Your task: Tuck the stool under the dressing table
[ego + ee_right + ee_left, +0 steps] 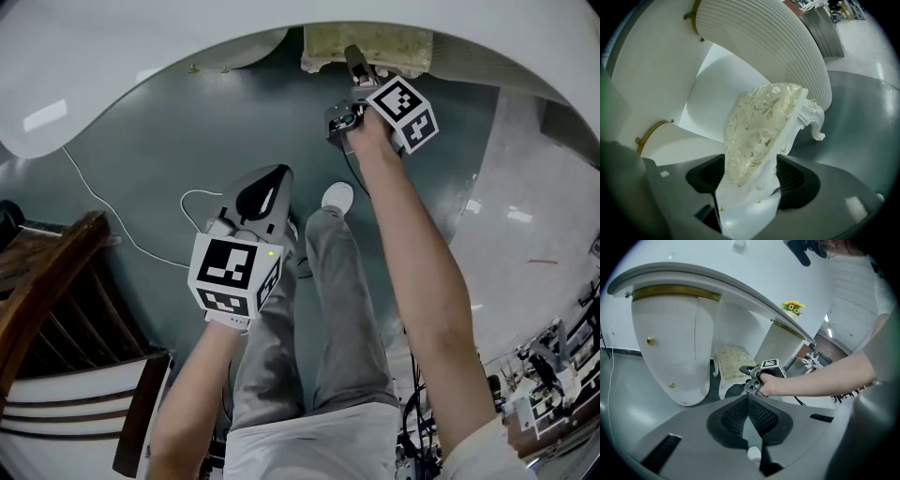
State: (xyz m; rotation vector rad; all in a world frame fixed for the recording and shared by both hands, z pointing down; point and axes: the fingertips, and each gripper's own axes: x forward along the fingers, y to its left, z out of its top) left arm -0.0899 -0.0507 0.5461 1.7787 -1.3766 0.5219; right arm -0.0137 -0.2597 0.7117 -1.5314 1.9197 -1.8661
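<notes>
Floral cloth on stool seat, frame glossy white; floor glossy.

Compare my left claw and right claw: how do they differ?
The left claw is shut and empty; the right claw grips the edge of the white carved stool with the gold-patterned cushion. The left claw is near the person's legs; the right claw reaches to the white dressing table. Both have black ribbed pads.

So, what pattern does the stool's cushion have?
The stool's cushion is cream with gold leaves, best seen in the right gripper view.
</notes>
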